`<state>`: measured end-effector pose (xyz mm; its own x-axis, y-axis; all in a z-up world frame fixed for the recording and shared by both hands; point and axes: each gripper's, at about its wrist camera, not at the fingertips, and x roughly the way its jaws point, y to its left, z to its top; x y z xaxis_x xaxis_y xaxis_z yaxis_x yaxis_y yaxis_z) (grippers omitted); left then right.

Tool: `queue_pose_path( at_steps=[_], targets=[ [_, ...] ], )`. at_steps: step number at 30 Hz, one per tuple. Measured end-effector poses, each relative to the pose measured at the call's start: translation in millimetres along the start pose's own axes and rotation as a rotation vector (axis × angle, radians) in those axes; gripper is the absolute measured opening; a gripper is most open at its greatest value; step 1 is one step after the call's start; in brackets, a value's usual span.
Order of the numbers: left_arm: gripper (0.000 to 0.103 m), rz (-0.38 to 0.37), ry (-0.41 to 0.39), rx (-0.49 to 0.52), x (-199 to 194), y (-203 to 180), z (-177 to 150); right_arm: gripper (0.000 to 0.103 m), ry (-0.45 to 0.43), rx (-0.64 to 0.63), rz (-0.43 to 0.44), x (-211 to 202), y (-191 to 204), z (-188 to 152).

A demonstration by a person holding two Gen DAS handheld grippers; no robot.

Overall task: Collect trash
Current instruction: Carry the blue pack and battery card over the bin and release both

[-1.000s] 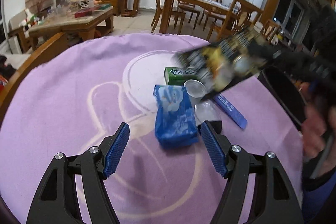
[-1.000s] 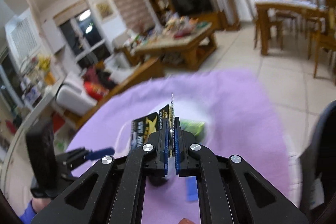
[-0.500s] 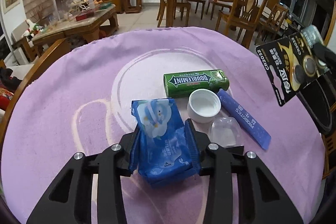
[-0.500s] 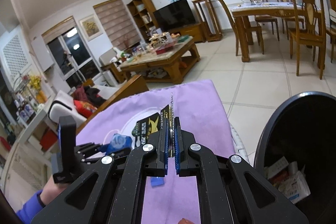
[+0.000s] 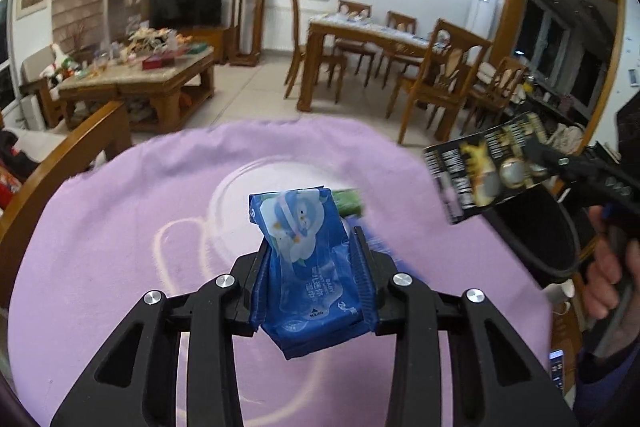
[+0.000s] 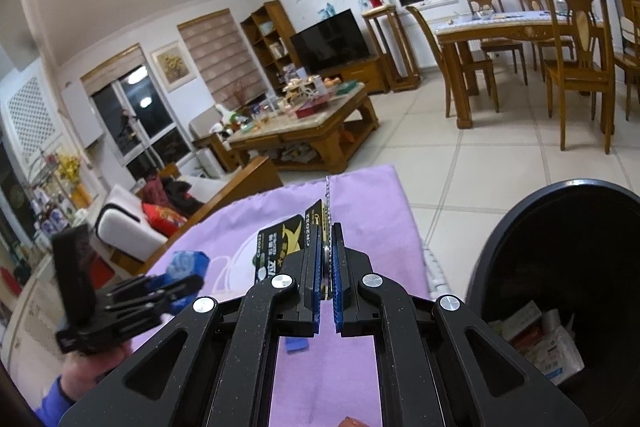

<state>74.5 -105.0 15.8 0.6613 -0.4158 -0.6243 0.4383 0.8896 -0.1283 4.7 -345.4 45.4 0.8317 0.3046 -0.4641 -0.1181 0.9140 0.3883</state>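
Left wrist view: left gripper clamped on one blue wipes pack, raised over the purple tablecloth; one green gum box half hidden behind. Best kept squeezed and level until above the black bin.

Right wrist view: right gripper pinching one battery card edge-on, beside one bin holding several scraps. Should swing over the rim, then release. One blue sachet left on the cloth.
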Motion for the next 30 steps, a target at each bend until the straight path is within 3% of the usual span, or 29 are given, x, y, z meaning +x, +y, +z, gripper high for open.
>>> queue_pose_path(
  at_steps=[9,19,30],
  targets=[
    [0.036,-0.111,-0.029,0.105,9,-89,19,0.006,-0.074,0.062,-0.055,-56,-50,0],
    [0.036,-0.258,-0.021,0.252,49,-214,21,0.006,-0.158,0.191,-0.194,-144,-164,-20],
    [0.036,-0.305,0.051,0.330,98,-280,7,0.006,-0.140,0.272,-0.263,-166,-239,-51]
  ],
)
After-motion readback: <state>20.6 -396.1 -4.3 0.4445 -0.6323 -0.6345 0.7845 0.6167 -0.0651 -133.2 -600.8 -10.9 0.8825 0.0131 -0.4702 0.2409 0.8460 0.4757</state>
